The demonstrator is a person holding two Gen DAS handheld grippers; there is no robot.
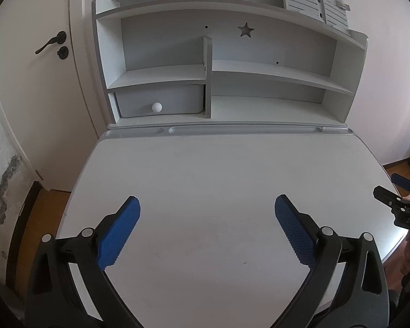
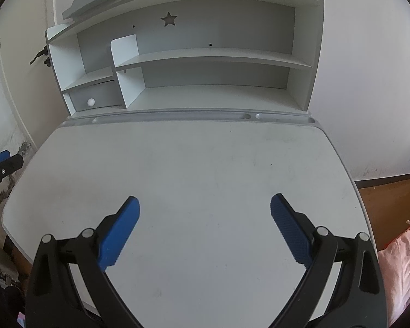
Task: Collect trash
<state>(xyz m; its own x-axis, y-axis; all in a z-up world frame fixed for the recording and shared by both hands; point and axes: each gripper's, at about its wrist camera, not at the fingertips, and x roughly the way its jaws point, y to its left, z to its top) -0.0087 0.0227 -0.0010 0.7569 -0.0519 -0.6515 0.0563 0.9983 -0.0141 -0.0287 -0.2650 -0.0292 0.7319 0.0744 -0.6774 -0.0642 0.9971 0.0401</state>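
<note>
Desk [image 1: 218,191] white, faintly scuffed; both grippers' fingers [image 1: 120,232] spread.

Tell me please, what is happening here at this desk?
A person holds two claw tools over a white desk. The left claw and the right claw are both open and hold nothing. No trash shows on the desk top or on the shelf unit behind it; only a closed drawer with a round knob sits there. So nothing is being collected at this moment.

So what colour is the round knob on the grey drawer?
White round knob on the grey drawer; clearest in the left wrist view.
</note>
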